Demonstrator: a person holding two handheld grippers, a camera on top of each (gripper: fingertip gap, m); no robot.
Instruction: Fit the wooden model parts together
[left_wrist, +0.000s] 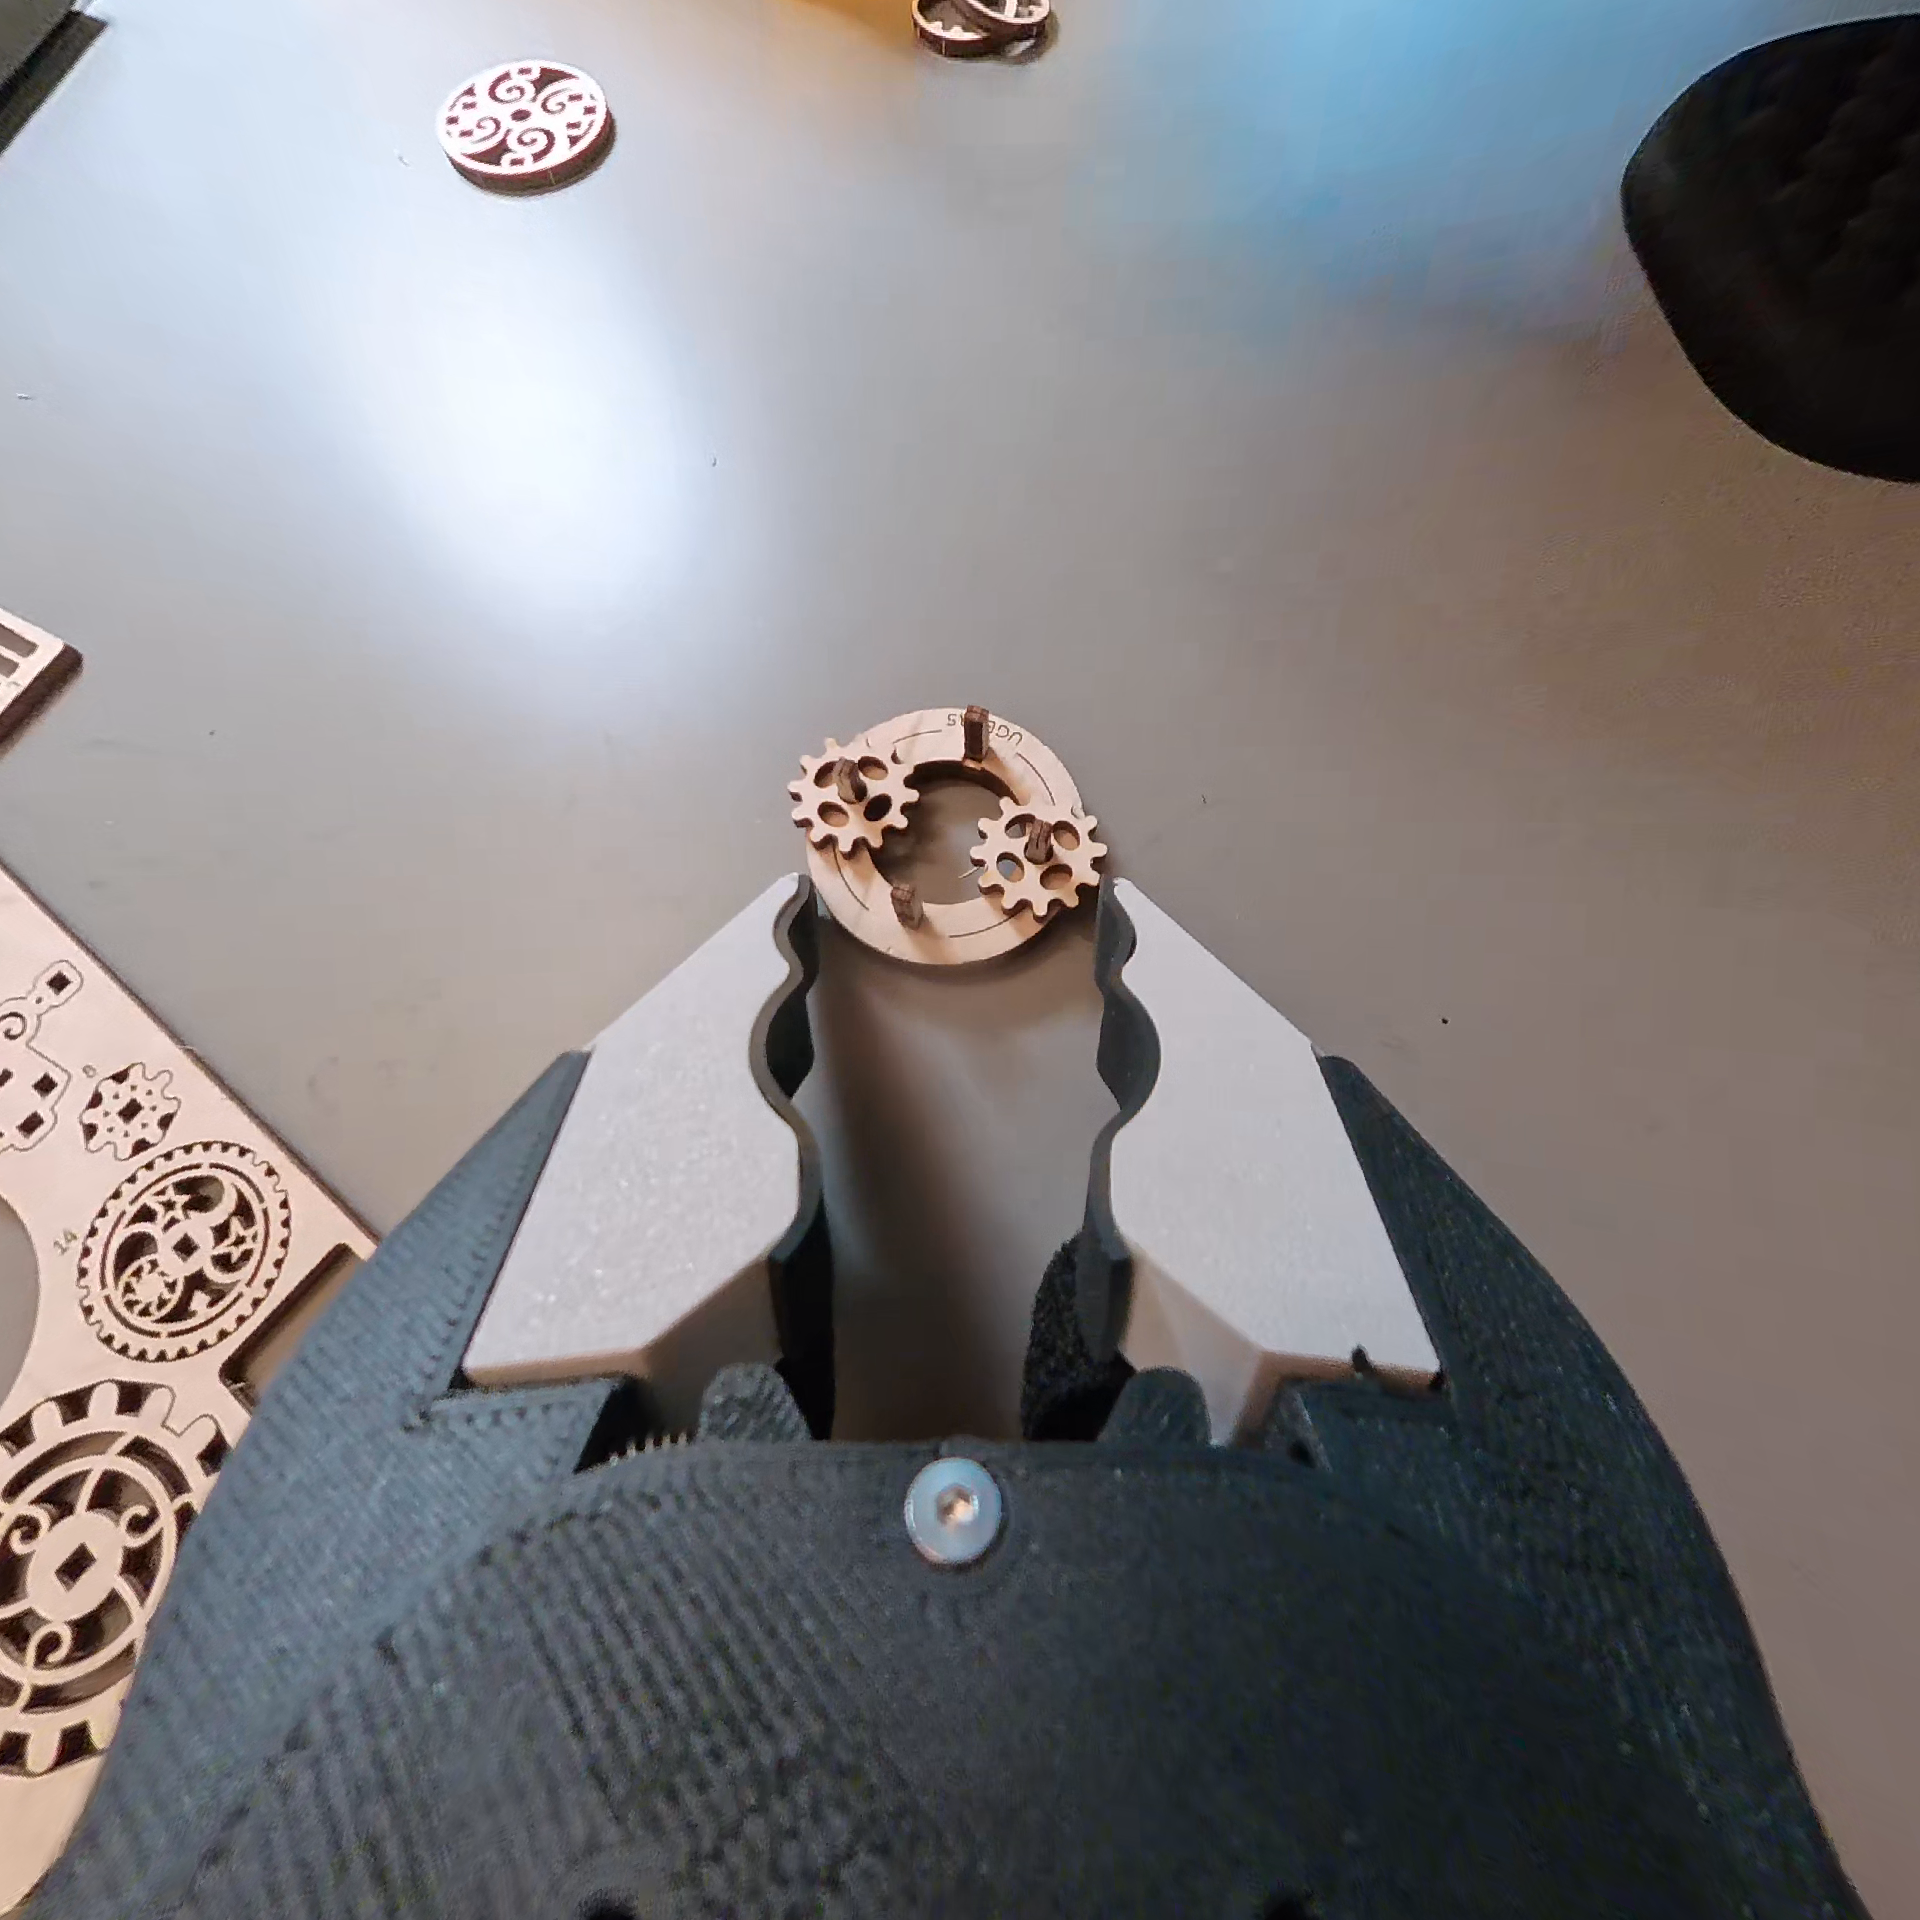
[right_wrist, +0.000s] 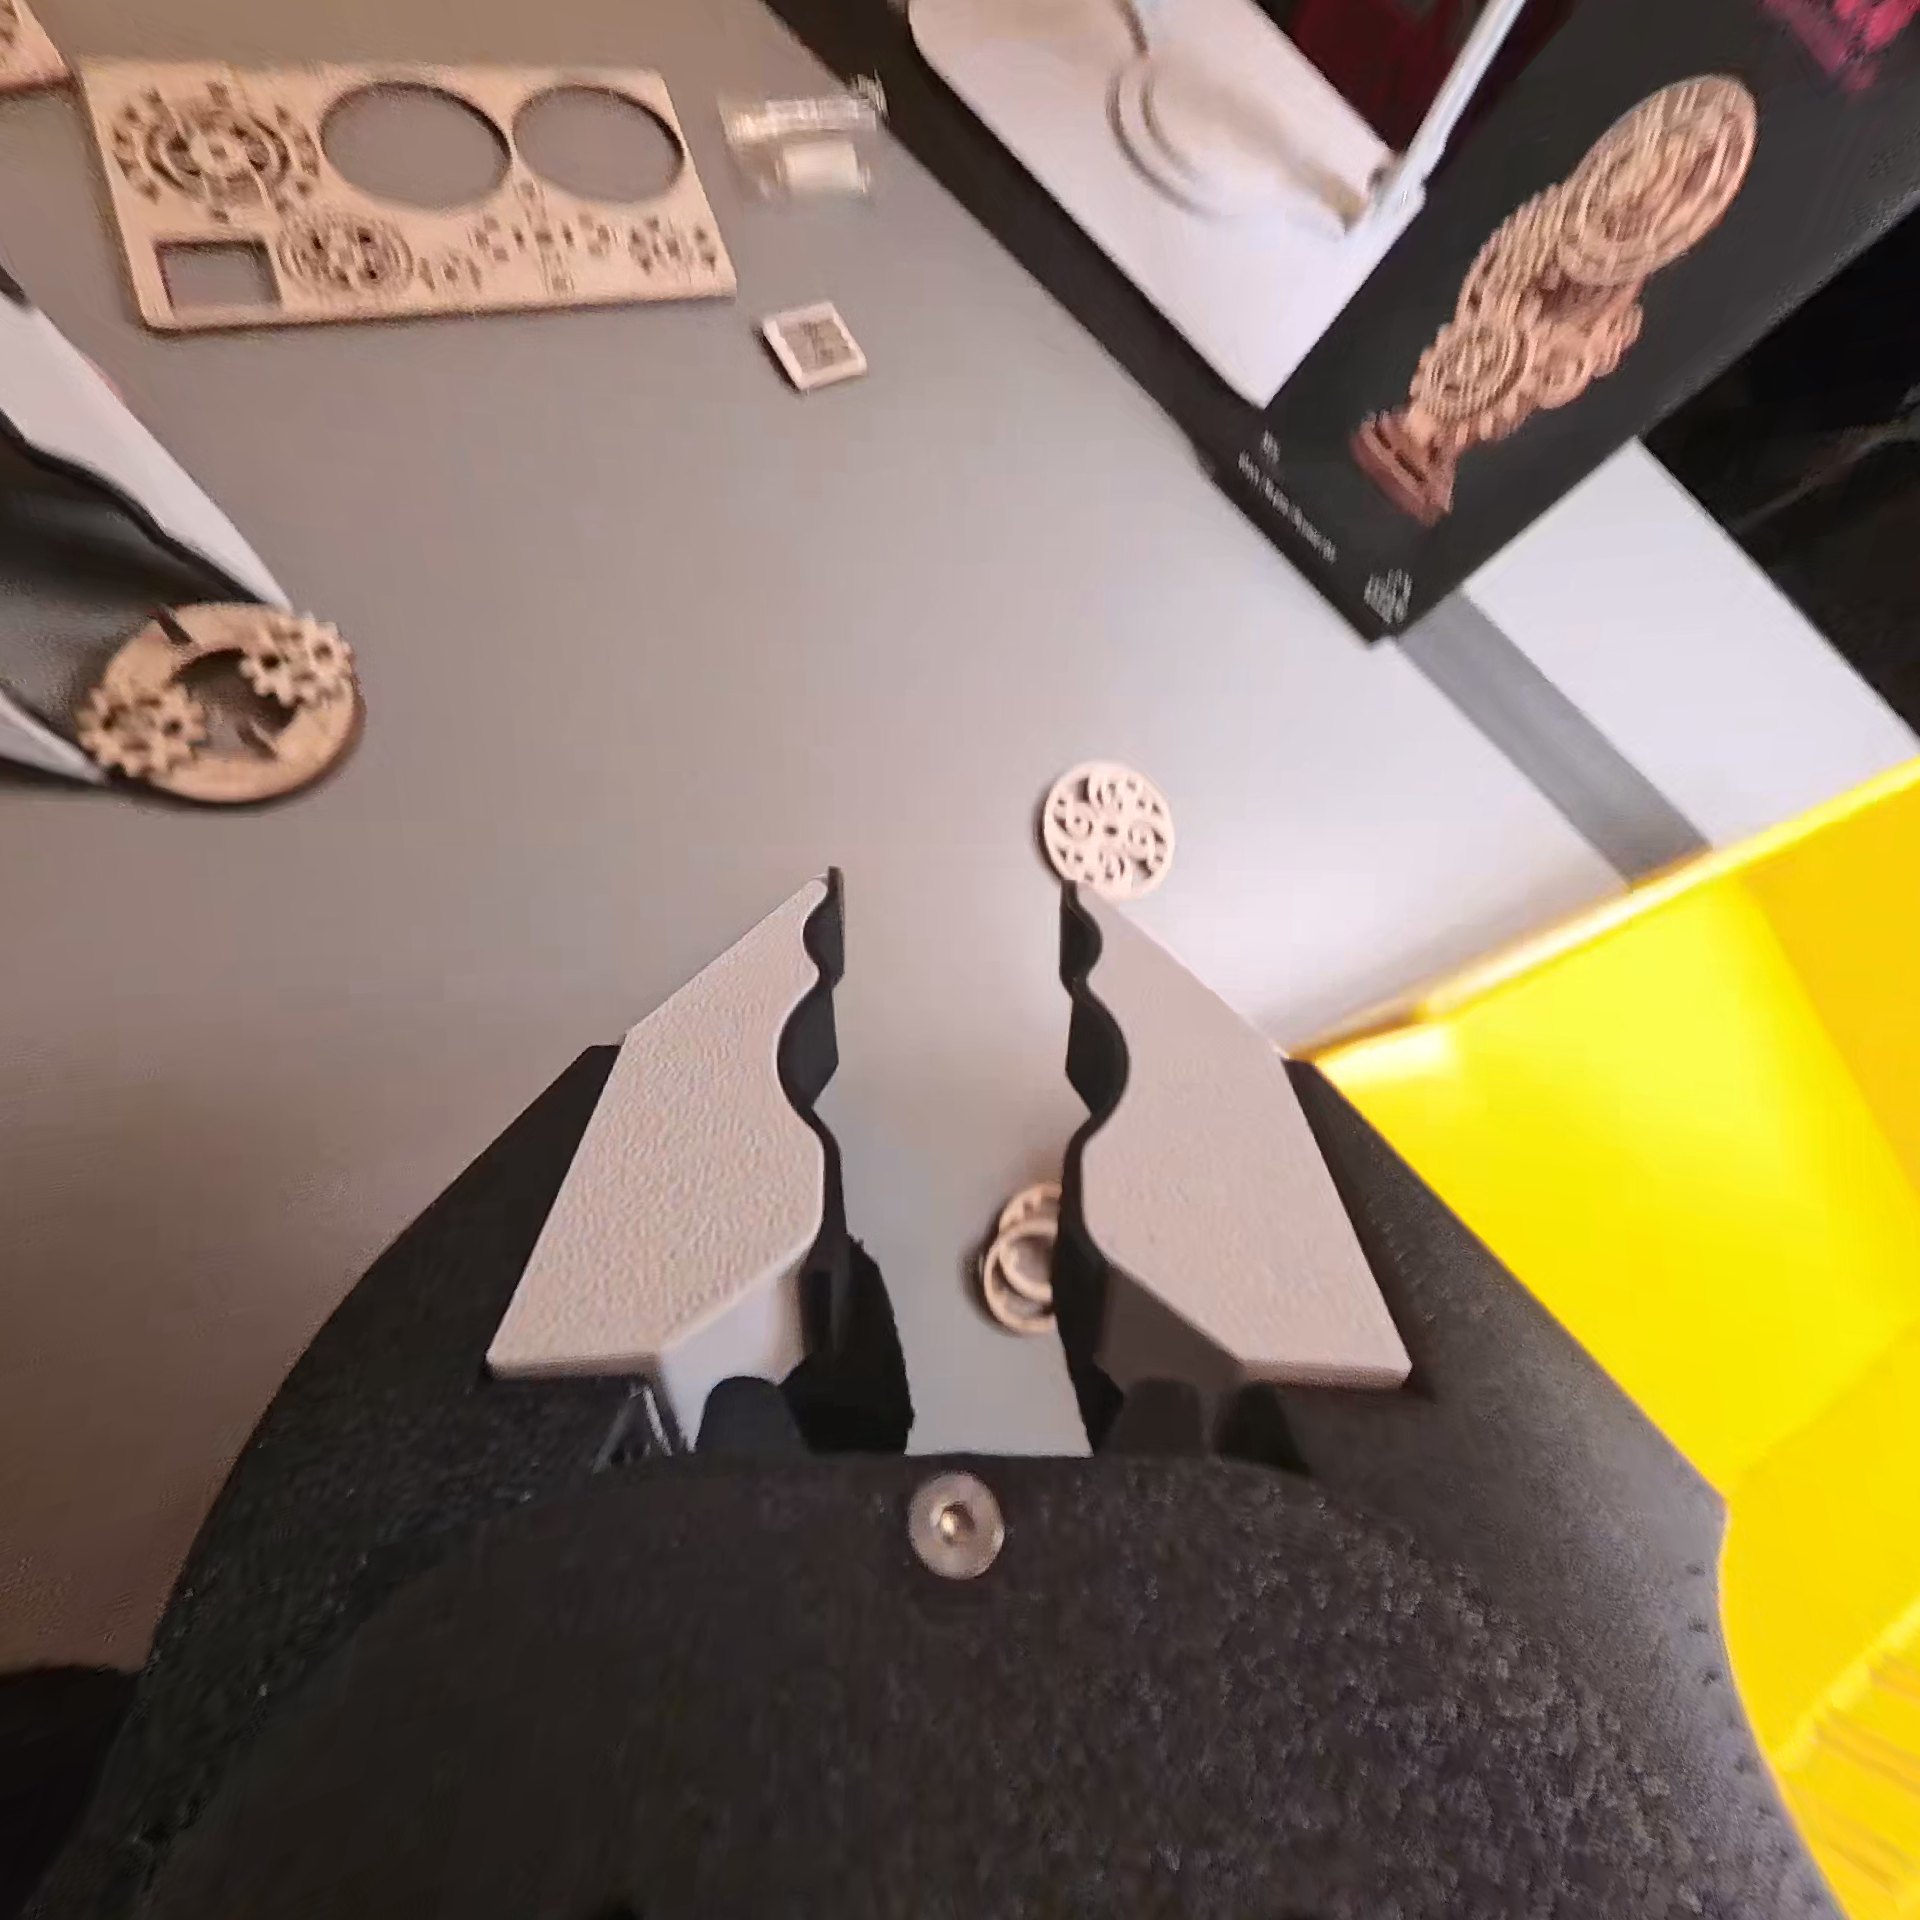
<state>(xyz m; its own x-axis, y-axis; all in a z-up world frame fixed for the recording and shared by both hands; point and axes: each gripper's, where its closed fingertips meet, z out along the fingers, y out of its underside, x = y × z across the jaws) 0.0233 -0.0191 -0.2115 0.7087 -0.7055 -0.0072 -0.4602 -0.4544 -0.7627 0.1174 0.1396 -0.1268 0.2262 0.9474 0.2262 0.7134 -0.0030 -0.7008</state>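
The left gripper (left_wrist: 954, 888) is spread wide, empty, its fingers flanking the near edge of the wooden ring (left_wrist: 943, 840) lying flat on the grey desk (left_wrist: 1351, 623); contact seems unlikely. Two small gears (left_wrist: 852, 800) sit on the ring's pegs. The right gripper (right_wrist: 951, 883), also open and empty, hangs above stacked rings (right_wrist: 1020, 1262), with a fretwork disc (right_wrist: 1110, 831) just beyond its right finger.
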